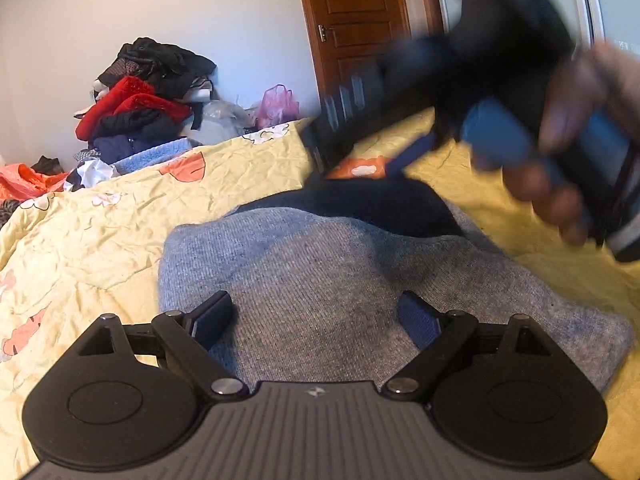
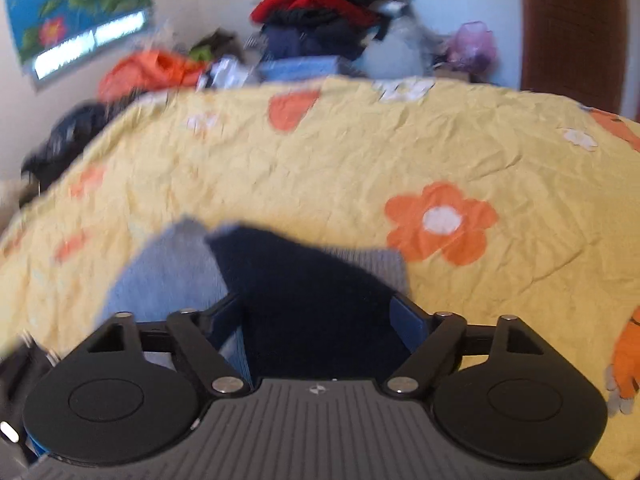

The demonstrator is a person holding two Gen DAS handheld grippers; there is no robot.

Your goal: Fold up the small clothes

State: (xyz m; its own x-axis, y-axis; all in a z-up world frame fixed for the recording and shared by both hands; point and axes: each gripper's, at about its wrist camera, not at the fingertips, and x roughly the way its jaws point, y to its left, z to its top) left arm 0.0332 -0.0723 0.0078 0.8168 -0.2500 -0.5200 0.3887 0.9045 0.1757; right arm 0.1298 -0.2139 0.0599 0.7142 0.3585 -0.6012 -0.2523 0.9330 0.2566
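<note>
A small grey knit garment [image 1: 320, 280] lies on the yellow flowered bedspread [image 1: 100, 240], with a dark navy part [image 1: 372, 208] at its far end. My left gripper [image 1: 318, 320] is open, low over the grey knit, holding nothing. My right gripper [image 2: 320, 320] is open above the navy part [image 2: 312, 300], with grey knit [image 2: 168, 276] beside it; it also shows blurred in the left wrist view [image 1: 400, 148], held by a hand.
A heap of red, black and blue clothes [image 1: 140, 100] stands at the far edge of the bed by the wall, with orange cloth [image 1: 28, 180] and a pink bag [image 1: 278, 106]. A brown door [image 1: 356, 32] is behind. A flower poster [image 2: 80, 12] hangs on the wall.
</note>
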